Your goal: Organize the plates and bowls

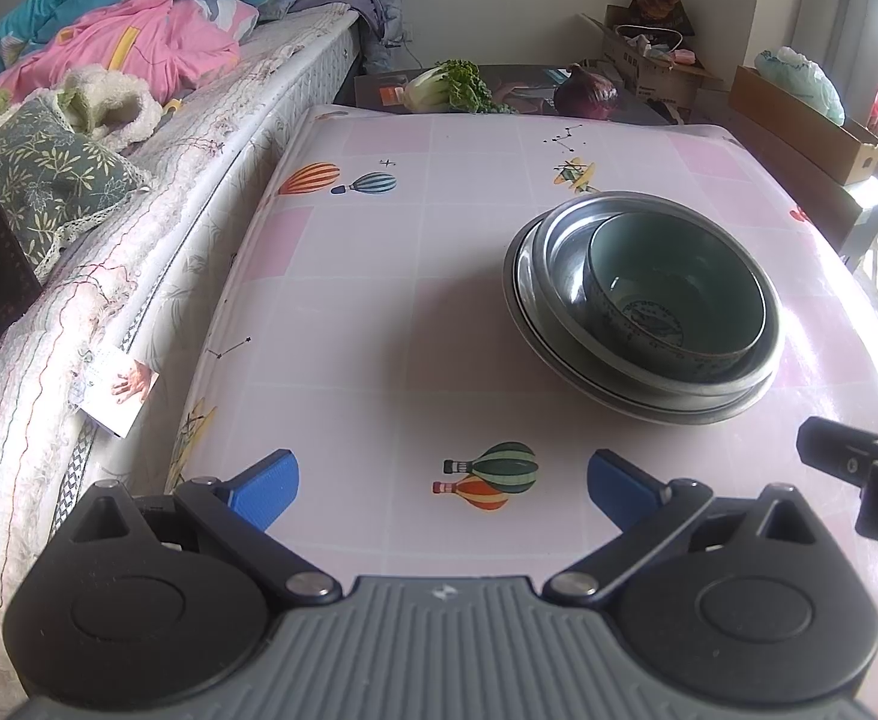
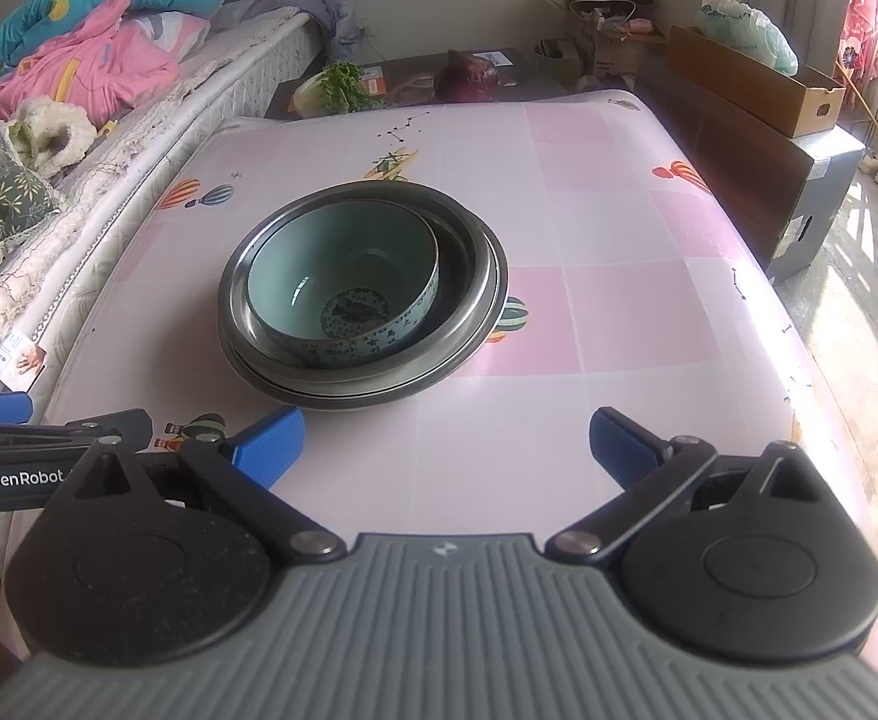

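Observation:
A pale green ceramic bowl [image 1: 676,291] [image 2: 342,285] with a dark pattern inside sits nested in a metal bowl [image 1: 565,240] [image 2: 469,252]. That rests on a metal plate [image 1: 520,282] [image 2: 294,393], all stacked on the pink table [image 1: 378,300] [image 2: 619,300]. My left gripper [image 1: 442,489] is open, low over the table, with the stack ahead and to its right. My right gripper [image 2: 446,447] is open too, just short of the stack's near rim. Nothing is between either pair of blue pads.
A bed [image 1: 138,180] [image 2: 78,138] with quilts and a cushion runs along the table's left side. Beyond the far edge lie a leafy vegetable [image 1: 448,87] [image 2: 333,90] and a purple cabbage [image 1: 586,93] [image 2: 466,78]. Cardboard boxes [image 1: 799,120] [image 2: 757,84] stand at the right.

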A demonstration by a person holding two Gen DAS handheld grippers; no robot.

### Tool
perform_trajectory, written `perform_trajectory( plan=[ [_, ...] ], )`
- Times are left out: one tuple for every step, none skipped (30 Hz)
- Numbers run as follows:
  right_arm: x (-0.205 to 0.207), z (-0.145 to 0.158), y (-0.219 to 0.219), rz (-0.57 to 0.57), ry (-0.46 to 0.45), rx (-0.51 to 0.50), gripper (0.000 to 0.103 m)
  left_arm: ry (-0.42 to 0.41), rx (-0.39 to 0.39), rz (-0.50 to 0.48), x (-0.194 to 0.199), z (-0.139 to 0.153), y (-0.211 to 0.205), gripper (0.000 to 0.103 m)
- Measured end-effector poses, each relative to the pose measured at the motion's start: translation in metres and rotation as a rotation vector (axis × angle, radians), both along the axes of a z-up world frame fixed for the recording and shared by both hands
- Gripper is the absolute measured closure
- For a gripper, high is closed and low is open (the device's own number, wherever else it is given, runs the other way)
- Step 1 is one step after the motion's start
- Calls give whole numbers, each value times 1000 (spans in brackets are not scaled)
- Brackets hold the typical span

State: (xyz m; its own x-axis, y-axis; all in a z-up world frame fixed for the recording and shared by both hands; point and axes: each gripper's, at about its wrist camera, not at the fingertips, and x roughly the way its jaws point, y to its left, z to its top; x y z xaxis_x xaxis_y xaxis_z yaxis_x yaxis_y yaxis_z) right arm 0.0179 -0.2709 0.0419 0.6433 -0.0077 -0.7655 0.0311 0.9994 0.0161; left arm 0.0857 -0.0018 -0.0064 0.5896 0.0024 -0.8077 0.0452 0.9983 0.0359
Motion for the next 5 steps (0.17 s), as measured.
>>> perform_trajectory(
  plan=[
    [0,0,0,-1,0,0,1,0,0,0,0,0,0,0],
    [0,0,0,-1,1,0,1,0,1,0,0,0,0,0],
    [0,0,0,-1,0,0,1,0,1,1,0,-1,0,0],
    [0,0,0,0,0,-1,1,1,1,1,0,0,0,0],
    [0,0,0,0,0,-1,1,0,1,1,0,-1,0,0]
  ],
)
